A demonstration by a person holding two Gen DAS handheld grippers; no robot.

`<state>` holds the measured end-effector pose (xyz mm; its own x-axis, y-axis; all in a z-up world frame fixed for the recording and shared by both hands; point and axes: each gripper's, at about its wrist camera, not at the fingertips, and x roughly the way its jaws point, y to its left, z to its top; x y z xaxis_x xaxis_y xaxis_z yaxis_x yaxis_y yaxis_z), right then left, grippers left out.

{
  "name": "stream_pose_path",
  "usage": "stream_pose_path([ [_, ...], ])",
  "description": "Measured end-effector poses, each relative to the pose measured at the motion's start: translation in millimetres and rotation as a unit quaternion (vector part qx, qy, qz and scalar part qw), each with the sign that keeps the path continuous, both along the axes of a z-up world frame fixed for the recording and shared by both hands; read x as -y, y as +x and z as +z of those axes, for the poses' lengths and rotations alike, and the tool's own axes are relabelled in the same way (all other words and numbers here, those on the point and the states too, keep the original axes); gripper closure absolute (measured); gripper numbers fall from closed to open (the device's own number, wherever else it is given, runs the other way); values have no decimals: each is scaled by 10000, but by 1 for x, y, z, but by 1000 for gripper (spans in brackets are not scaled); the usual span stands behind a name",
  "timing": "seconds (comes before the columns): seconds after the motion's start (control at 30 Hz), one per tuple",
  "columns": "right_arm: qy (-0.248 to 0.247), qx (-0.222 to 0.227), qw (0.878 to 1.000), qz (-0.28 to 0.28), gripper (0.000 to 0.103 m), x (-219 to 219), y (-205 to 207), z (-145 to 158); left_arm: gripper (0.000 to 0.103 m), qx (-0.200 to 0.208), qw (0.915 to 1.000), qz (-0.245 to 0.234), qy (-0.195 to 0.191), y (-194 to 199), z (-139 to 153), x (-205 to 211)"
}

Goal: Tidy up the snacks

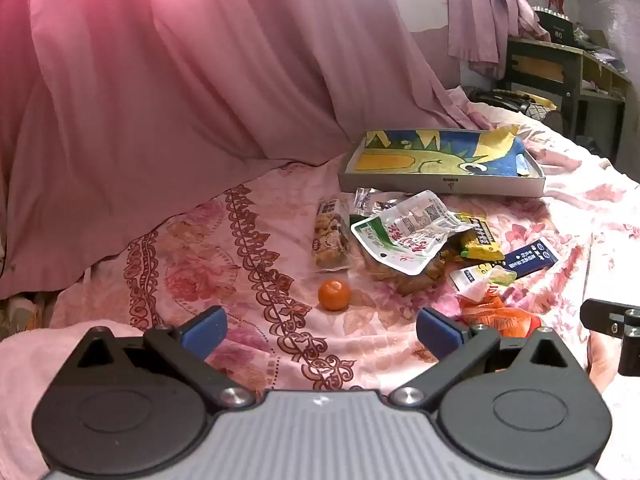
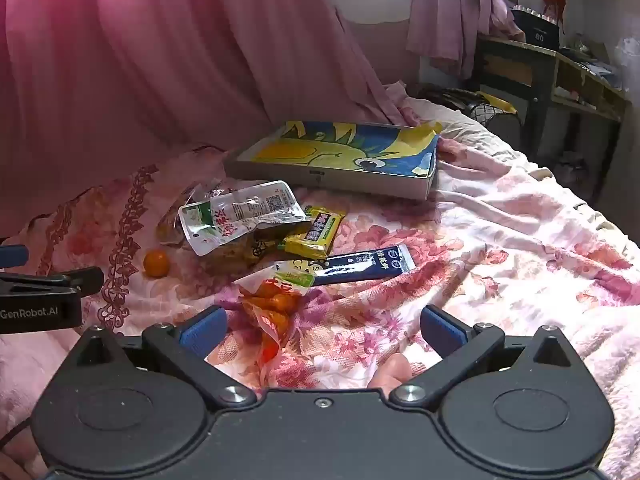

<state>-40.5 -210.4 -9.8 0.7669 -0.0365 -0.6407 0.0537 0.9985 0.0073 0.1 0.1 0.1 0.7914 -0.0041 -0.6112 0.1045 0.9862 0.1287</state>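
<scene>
A pile of snacks lies on a pink floral bedspread. It holds a white-green pouch (image 1: 404,236) (image 2: 240,216), a clear pack of nut bars (image 1: 330,236), a yellow packet (image 1: 480,240) (image 2: 316,232), a dark blue carton (image 1: 530,258) (image 2: 364,268), an orange bag (image 1: 496,316) (image 2: 272,308) and a small orange (image 1: 334,295) (image 2: 156,263). A shallow grey box (image 1: 440,186) (image 2: 332,182) with a blue-yellow drawing inside lies behind them. My left gripper (image 1: 320,330) is open and empty, just short of the orange. My right gripper (image 2: 322,330) is open and empty; the orange bag lies by its left finger.
A pink curtain (image 1: 180,80) hangs along the left and back. A dark desk with shelves (image 1: 560,68) (image 2: 552,76) stands at the far right past the bed. The right gripper's body (image 1: 612,324) shows at the left view's right edge, and the left gripper's body (image 2: 40,296) shows at the right view's left edge.
</scene>
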Motion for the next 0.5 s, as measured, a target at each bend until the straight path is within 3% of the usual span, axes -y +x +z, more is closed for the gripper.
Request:
stream_pose_path([
  [0.5,0,-7,10000,2,1,0,0,-1,0,-10,10000,0,10,0,0,0],
])
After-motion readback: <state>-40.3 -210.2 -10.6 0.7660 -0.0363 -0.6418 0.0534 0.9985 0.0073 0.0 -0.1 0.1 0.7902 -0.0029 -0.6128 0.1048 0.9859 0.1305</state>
